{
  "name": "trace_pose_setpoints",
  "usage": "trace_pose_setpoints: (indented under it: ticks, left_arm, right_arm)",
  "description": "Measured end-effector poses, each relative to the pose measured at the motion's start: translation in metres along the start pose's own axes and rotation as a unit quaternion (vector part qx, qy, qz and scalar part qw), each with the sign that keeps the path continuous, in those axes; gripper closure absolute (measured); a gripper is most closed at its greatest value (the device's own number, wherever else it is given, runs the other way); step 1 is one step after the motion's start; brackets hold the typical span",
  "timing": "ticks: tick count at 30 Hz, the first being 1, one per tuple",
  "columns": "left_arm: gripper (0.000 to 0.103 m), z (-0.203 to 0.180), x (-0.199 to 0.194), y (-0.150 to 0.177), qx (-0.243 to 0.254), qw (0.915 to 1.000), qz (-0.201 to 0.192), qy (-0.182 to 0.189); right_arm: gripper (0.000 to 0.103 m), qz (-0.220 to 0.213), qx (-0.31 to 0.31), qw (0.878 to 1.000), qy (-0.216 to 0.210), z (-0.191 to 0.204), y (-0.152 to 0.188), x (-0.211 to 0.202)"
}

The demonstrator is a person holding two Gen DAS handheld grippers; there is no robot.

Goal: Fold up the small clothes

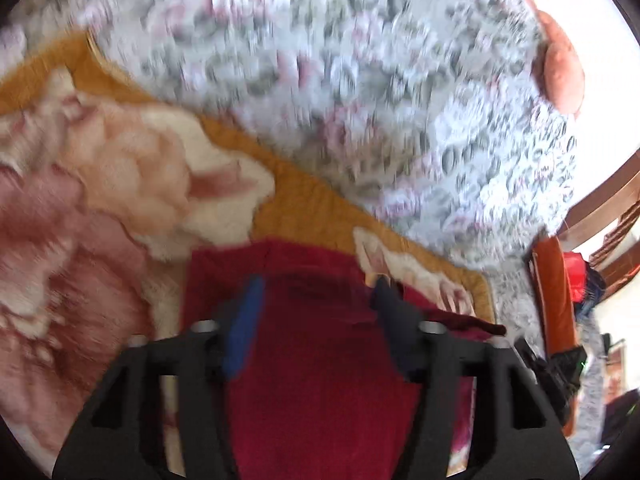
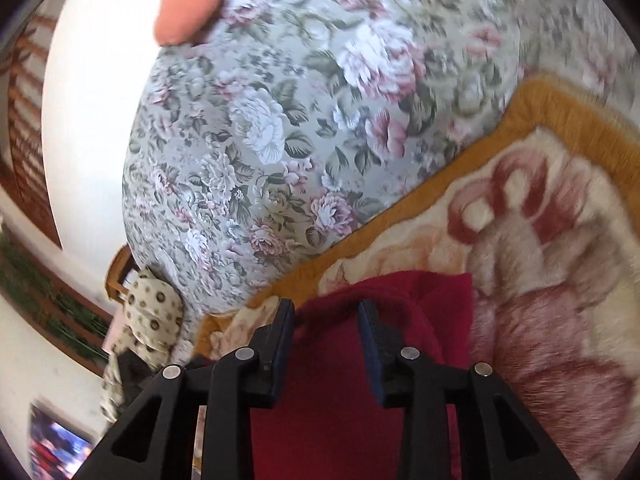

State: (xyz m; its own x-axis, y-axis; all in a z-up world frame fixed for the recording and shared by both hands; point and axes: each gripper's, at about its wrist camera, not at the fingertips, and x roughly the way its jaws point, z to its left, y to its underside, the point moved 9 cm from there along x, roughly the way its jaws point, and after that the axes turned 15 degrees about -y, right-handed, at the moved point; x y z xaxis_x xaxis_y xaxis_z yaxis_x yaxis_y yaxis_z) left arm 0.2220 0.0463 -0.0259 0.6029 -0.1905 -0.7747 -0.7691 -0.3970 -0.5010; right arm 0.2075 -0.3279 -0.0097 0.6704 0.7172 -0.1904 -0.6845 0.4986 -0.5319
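Note:
A dark red garment (image 1: 320, 360) lies flat on a plush cream and pink blanket (image 1: 100, 200) with an orange border. My left gripper (image 1: 319, 284) hangs just over the garment's far part, open, with its fingers wide apart and only the cloth surface showing between them. In the right wrist view the same red garment (image 2: 384, 300) has a rolled hem or edge near its far end. My right gripper (image 2: 324, 306) stands open with a narrower gap straddling that edge, and its pads do not press on the cloth. The blanket (image 2: 540, 240) lies to its right.
The blanket rests on a bed with a grey floral sheet (image 2: 280, 120). A salmon cushion (image 2: 188, 4) sits at the bed's far side. A cream patterned cloth (image 2: 152, 312) hangs off the edge at the left. Wooden railings (image 1: 608, 208) and an orange object (image 1: 556, 300) stand beyond the bed.

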Motion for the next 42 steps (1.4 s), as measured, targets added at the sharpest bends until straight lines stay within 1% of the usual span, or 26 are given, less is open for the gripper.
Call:
trace_pose_setpoints:
  ticks: [1, 2, 4, 5, 6, 7, 8, 9, 11, 12, 13, 14, 16, 18, 20, 21, 22, 23, 24, 26, 27, 31, 35, 37, 38, 42]
  left_arm:
    - [0.03, 0.003, -0.011, -0.006, -0.011, 0.9997, -0.022, 0.0]
    - [0.03, 0.006, -0.018, -0.01, -0.022, 0.9992, -0.033, 0.003]
    - [0.03, 0.01, -0.029, -0.015, -0.042, 0.9975, -0.056, 0.003]
    - [0.03, 0.009, -0.032, -0.016, -0.042, 0.997, -0.065, 0.002]
    - [0.031, 0.003, -0.032, -0.015, -0.029, 0.997, -0.072, -0.003]
    - [0.031, -0.005, -0.03, -0.013, -0.012, 0.9971, -0.074, -0.008]
    - [0.034, -0.017, -0.024, -0.01, 0.01, 0.9971, -0.075, -0.013]
    - [0.042, -0.028, -0.018, -0.009, 0.025, 0.9969, -0.072, -0.017]
    - [0.051, -0.057, 0.007, -0.003, 0.061, 0.996, -0.055, -0.036]
    - [0.05, -0.066, 0.016, -0.001, 0.081, 0.994, -0.054, -0.05]
    - [0.05, -0.075, 0.026, 0.0, 0.105, 0.9905, -0.058, -0.067]
    - [0.05, -0.083, 0.04, 0.001, 0.137, 0.9836, -0.066, -0.096]
    - [0.051, -0.08, 0.067, 0.002, 0.169, 0.973, -0.062, -0.144]
    - [0.051, -0.065, 0.085, 0.0, 0.164, 0.9721, -0.046, -0.161]
    - [0.05, -0.038, 0.106, 0.002, 0.144, 0.9727, -0.015, -0.181]
    - [0.05, -0.026, 0.113, 0.003, 0.135, 0.9731, -0.003, -0.186]
    - [0.05, -0.01, 0.123, 0.007, 0.116, 0.9765, 0.017, -0.181]
    - [0.05, -0.006, 0.121, 0.007, 0.102, 0.9818, 0.01, -0.16]
    - [0.051, -0.004, 0.118, 0.006, 0.09, 0.985, 0.007, -0.147]
    - [0.051, 0.0, 0.119, 0.006, 0.08, 0.9877, 0.002, -0.134]
    - [0.051, 0.001, 0.118, 0.006, 0.076, 0.9882, -0.002, -0.133]
    - [0.051, 0.006, 0.119, 0.007, 0.066, 0.9882, -0.013, -0.137]
    - [0.05, 0.0, 0.121, 0.008, 0.071, 0.9873, -0.014, -0.141]
    - [0.048, 0.0, 0.122, 0.007, 0.068, 0.9884, -0.014, -0.135]
    - [0.045, 0.0, 0.123, 0.007, 0.068, 0.9889, -0.016, -0.131]
    - [0.038, -0.004, 0.124, 0.009, 0.08, 0.9879, -0.02, -0.132]
  right_arm:
    - [0.071, 0.0, -0.007, 1.0, 0.004, 0.001, 0.001, -0.005]
    - [0.071, 0.0, -0.014, 1.0, 0.011, 0.001, 0.0, -0.01]
    - [0.071, 0.002, -0.033, 0.999, 0.039, -0.001, -0.001, -0.02]
    - [0.071, 0.007, -0.046, 0.997, 0.057, -0.003, 0.0, -0.022]
    - [0.071, 0.019, -0.067, 0.993, 0.091, -0.006, 0.0, -0.022]
    - [0.071, 0.028, -0.085, 0.99, 0.112, -0.007, 0.001, -0.021]
    - [0.071, 0.039, -0.106, 0.985, 0.133, -0.007, 0.001, -0.018]
    - [0.071, 0.049, -0.13, 0.978, 0.152, -0.005, 0.001, -0.011]
    - [0.071, 0.056, -0.156, 0.973, 0.16, 0.003, 0.001, 0.001]
    - [0.071, 0.06, -0.169, 0.97, 0.162, 0.008, 0.001, 0.012]
    - [0.071, 0.065, -0.181, 0.966, 0.171, 0.011, 0.0, 0.023]
    - [0.071, 0.072, -0.195, 0.96, 0.188, 0.011, 0.001, 0.036]
    - [0.071, 0.086, -0.207, 0.954, 0.201, 0.005, 0.002, 0.06]
    - [0.071, 0.11, -0.21, 0.948, 0.214, -0.01, 0.006, 0.083]
    - [0.072, 0.127, -0.209, 0.942, 0.229, -0.028, 0.008, 0.098]
    - [0.072, 0.136, -0.212, 0.937, 0.242, -0.039, 0.008, 0.104]
    - [0.072, 0.146, -0.208, 0.934, 0.252, -0.05, 0.009, 0.11]
    - [0.072, 0.161, -0.192, 0.935, 0.252, -0.065, 0.012, 0.115]
    - [0.071, 0.177, -0.18, 0.936, 0.246, -0.076, 0.017, 0.12]
    - [0.069, 0.174, -0.2, 0.936, 0.23, -0.076, 0.019, 0.123]
    - [0.067, 0.17, -0.202, 0.938, 0.224, -0.076, 0.019, 0.124]
    - [0.066, 0.154, -0.204, 0.943, 0.212, -0.076, 0.021, 0.122]
    - [0.065, 0.151, -0.205, 0.944, 0.209, -0.075, 0.022, 0.123]
    - [0.065, 0.15, -0.203, 0.946, 0.205, -0.076, 0.022, 0.125]
    - [0.065, 0.15, -0.202, 0.946, 0.204, -0.077, 0.022, 0.126]
    - [0.065, 0.148, -0.206, 0.945, 0.206, -0.076, 0.022, 0.127]
